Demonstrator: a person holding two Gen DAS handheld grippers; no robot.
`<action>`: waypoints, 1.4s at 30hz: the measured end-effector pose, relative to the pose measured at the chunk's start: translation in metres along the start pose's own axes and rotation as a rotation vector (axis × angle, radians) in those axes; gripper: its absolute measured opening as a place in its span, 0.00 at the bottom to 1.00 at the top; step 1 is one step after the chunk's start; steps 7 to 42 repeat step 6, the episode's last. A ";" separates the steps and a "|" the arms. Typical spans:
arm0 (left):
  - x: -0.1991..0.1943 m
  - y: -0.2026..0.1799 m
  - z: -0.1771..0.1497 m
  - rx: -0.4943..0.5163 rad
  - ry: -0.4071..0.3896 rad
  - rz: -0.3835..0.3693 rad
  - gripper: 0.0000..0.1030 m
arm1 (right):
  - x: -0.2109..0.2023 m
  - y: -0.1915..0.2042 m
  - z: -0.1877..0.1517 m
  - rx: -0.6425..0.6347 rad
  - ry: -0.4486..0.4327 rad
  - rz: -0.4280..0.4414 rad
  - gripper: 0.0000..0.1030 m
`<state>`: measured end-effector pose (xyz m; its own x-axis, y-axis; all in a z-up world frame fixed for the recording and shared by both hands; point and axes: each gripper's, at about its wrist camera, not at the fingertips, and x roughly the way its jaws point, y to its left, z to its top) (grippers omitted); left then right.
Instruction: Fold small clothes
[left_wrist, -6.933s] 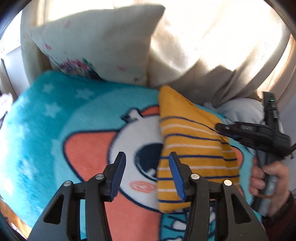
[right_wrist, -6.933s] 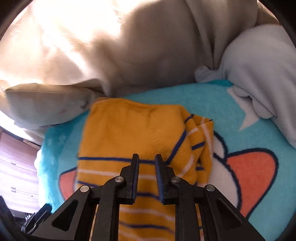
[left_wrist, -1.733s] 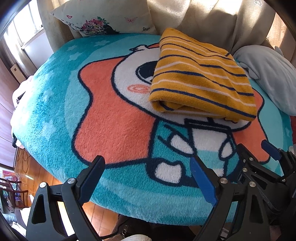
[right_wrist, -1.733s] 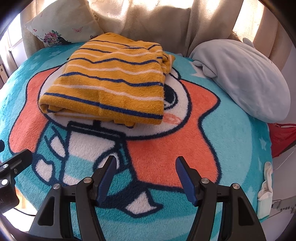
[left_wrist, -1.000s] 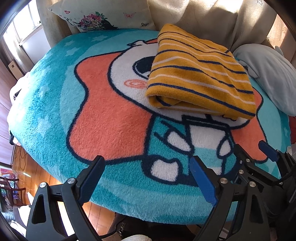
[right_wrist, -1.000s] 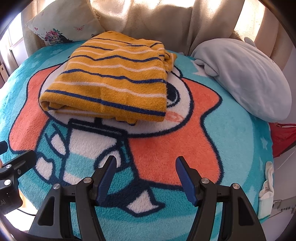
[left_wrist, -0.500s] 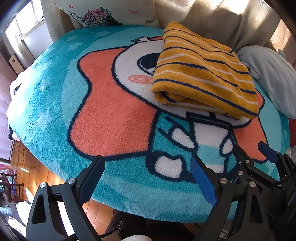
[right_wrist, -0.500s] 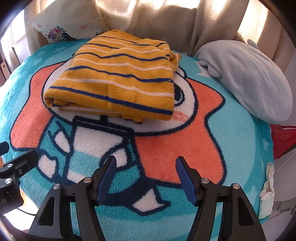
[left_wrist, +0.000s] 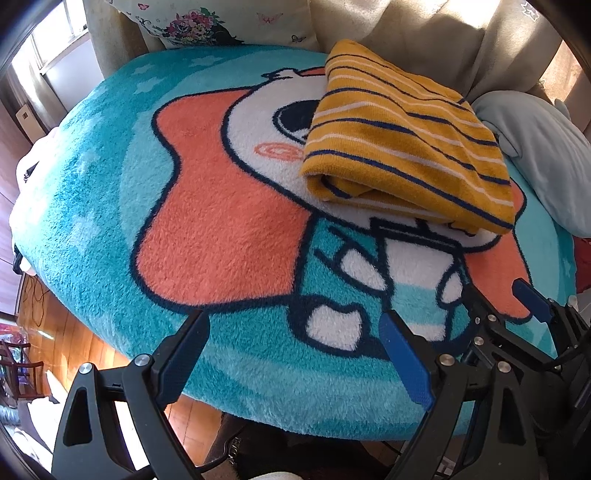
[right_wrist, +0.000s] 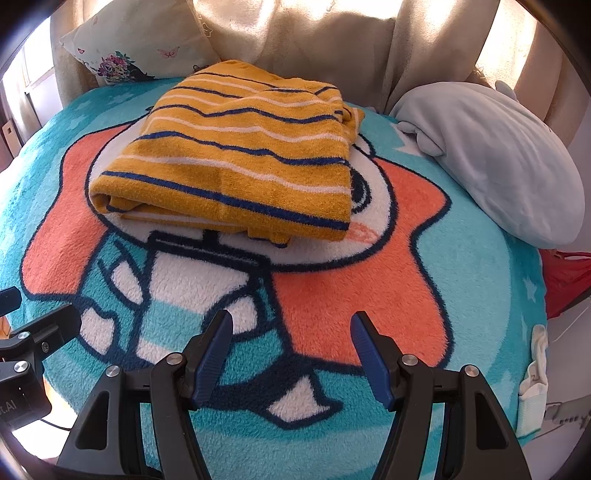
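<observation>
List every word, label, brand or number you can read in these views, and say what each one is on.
".AI": white letters on the left gripper body at the right wrist view's left edge; anything before them is cut off.
Nothing readable on the striped garment, blanket or floral pillow.

Bare blanket (right_wrist: 332, 295) lies before the folded garment (right_wrist: 240, 158); grey plush (right_wrist: 498, 166) crowds its right.

One folded yellow striped garment (left_wrist: 406, 147) (right_wrist: 240, 158), one turquoise cartoon blanket (left_wrist: 110, 184) (right_wrist: 480, 295), one floral pillow (left_wrist: 207, 22) (right_wrist: 136, 44), one grey plush cushion (left_wrist: 543, 147) (right_wrist: 491, 155), and two grippers: the left gripper (left_wrist: 295, 358) and the right gripper (right_wrist: 291, 354), two blue-padded fingers each
</observation>
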<state>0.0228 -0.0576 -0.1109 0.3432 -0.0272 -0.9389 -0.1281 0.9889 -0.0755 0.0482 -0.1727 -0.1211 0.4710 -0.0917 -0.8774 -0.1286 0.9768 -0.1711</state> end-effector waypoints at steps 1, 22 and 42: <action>0.000 0.000 0.000 0.001 0.000 -0.005 0.89 | 0.000 0.001 0.000 -0.001 0.000 0.000 0.68; -0.003 -0.007 -0.001 0.024 -0.005 -0.006 0.89 | 0.000 0.004 0.001 -0.003 0.002 0.006 0.68; -0.003 -0.007 -0.001 0.024 -0.005 -0.006 0.89 | 0.000 0.004 0.001 -0.003 0.002 0.006 0.68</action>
